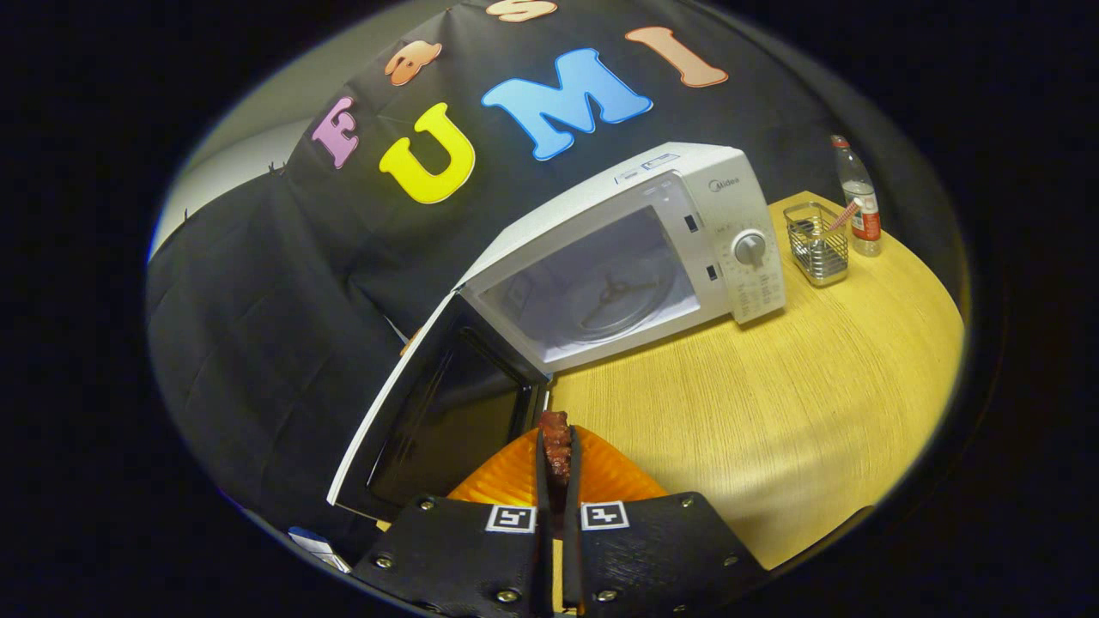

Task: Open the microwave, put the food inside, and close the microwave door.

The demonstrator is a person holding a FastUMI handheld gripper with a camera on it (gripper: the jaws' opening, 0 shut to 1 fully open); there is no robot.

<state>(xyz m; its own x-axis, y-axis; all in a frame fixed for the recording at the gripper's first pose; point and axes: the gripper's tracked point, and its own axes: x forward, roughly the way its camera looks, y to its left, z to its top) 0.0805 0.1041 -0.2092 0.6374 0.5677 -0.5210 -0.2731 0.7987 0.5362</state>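
**Ana:** Food first: where is the small dark reddish-brown lumpy morsel (555, 446)?

**Ben:** Pinched in the claw (556, 455). Both fingers (543, 468) press on its sides, nearly closed, and the top of the piece pokes out just past their tips. It hangs above a ribbed orange plastic dish (614, 476) that sits on the pale yellow wood-grain worktop (773, 386).

**Ana:** How would it handle?

**Ben:** Judging by its size, it looks light, and its rough surface should give the fingers purchase. It may be soft or crumbly, so a hard squeeze could deform it. Only a narrow strip is caught, so a jolt might let it twist or slip.

**Ana:** And the boxy white microwave (730, 206)?

**Ben:** Beyond the fingers, well apart from them. Its dark-windowed door (429, 421) is swung wide toward the claw's side, so the opening step appears done. The pale cavity shows a round glass turntable (622, 296).

**Ana:** So what remains?

**Ben:** Probably carrying the piece over the door's edge into the cavity, setting it on the turntable, then pushing the door shut by its free edge.

**Ana:** Anything in the way?

**Ben:** A wire mesh basket (820, 249) and a clear plastic bottle with a red label (861, 206) stand past the microwave's dial side, away from the path.
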